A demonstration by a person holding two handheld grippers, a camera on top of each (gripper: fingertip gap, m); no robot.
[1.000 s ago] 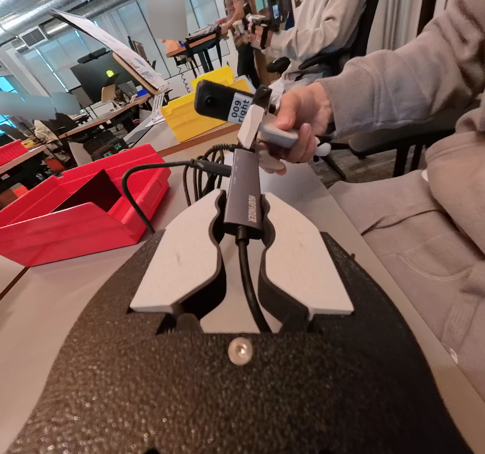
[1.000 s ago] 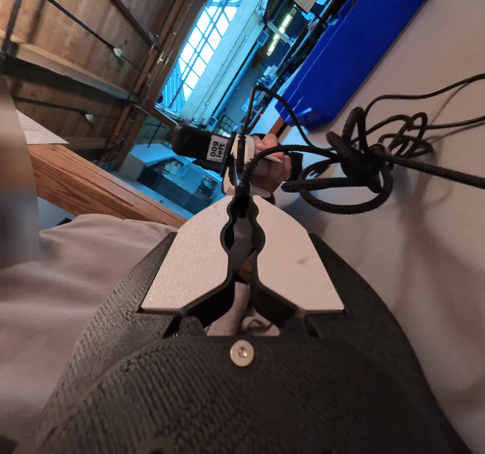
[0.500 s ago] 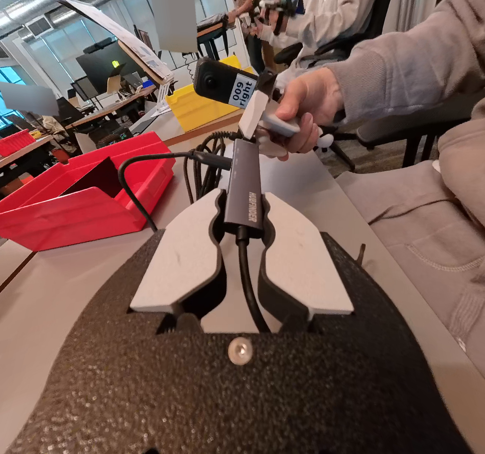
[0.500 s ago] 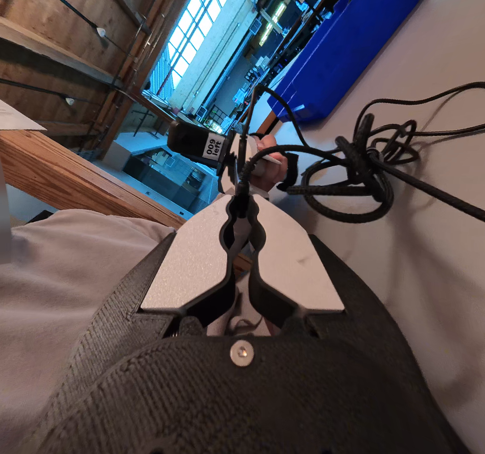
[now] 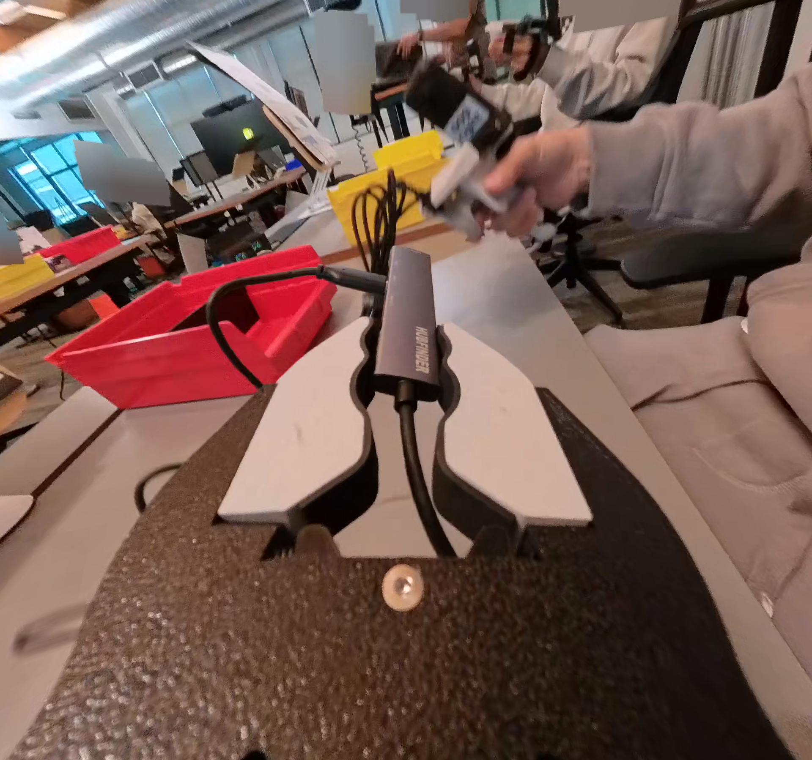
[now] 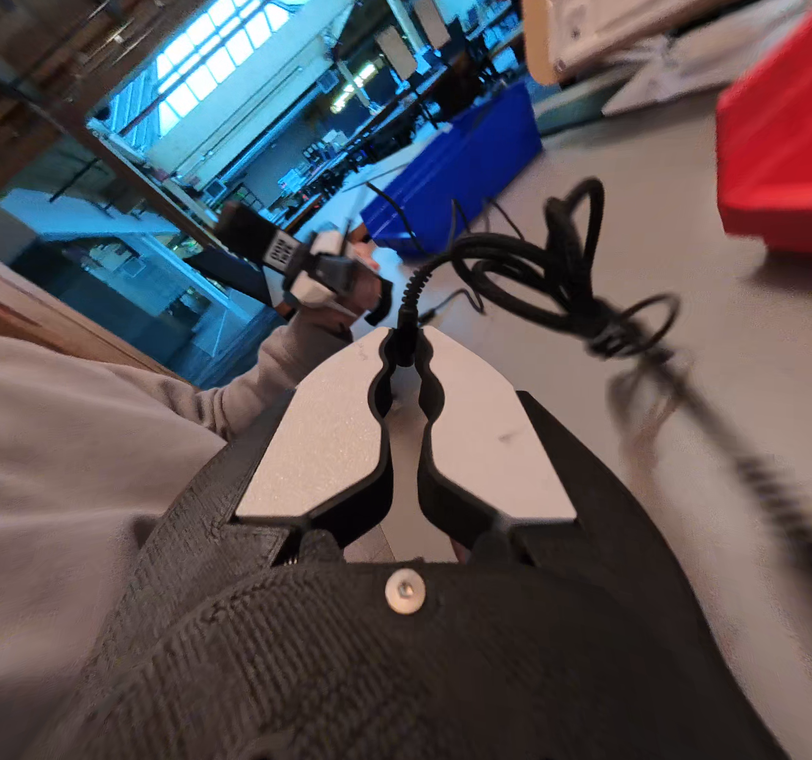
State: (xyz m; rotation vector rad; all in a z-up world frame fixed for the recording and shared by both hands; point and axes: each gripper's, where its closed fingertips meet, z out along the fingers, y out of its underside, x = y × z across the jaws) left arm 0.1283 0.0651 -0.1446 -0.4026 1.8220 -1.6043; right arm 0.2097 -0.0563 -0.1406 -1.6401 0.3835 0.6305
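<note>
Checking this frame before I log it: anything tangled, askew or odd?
Yes: the black cable held at its plug end by the right hand-held gripper hangs as a knotted bundle above the table. The left hand-held gripper grips a grey hub that juts up at a tilt. Nothing looks damaged.
</note>
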